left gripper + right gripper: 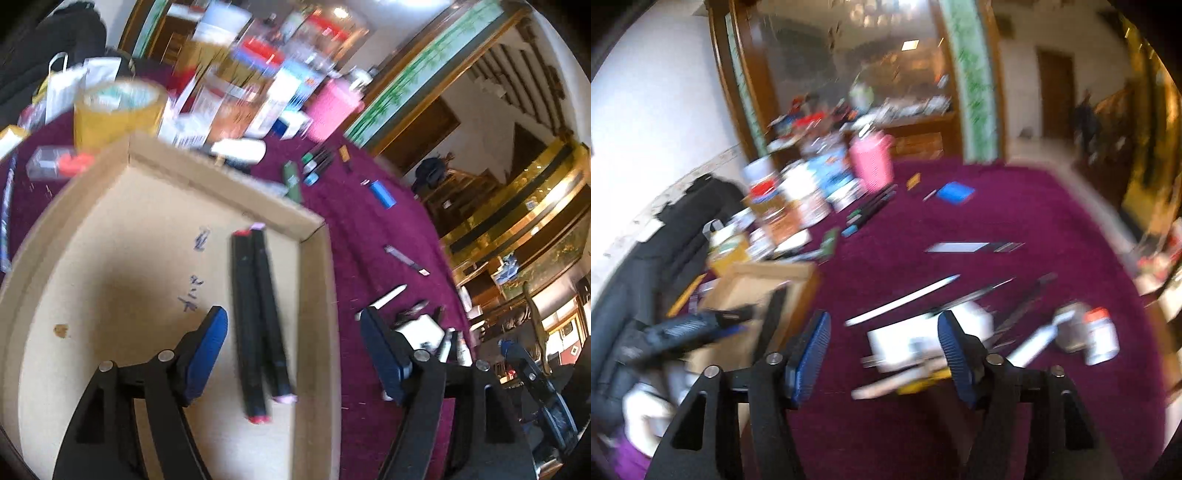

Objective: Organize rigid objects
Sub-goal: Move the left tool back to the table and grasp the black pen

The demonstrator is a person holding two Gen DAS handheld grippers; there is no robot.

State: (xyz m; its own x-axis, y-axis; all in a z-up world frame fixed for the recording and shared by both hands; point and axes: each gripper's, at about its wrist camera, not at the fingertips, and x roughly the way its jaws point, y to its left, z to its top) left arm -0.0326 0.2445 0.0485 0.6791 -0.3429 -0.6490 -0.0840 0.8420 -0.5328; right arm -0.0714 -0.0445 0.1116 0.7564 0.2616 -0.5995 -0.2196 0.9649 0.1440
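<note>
Two slim black markers with a red and a pink cap lie side by side on the smooth floor of the shallow cardboard tray, long axes running away from the camera. The left gripper hangs over them, jaws wide apart and empty. The right gripper is likewise spread and empty above the fuzzy magenta cloth.

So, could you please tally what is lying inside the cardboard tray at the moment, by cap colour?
Inside the shallow cardboard tray, seen from the left wrist:
Black marker pens with red end caps: 1
Black marker pens with pink end caps: 1
Total: 2, lying side by side and touching.
</note>
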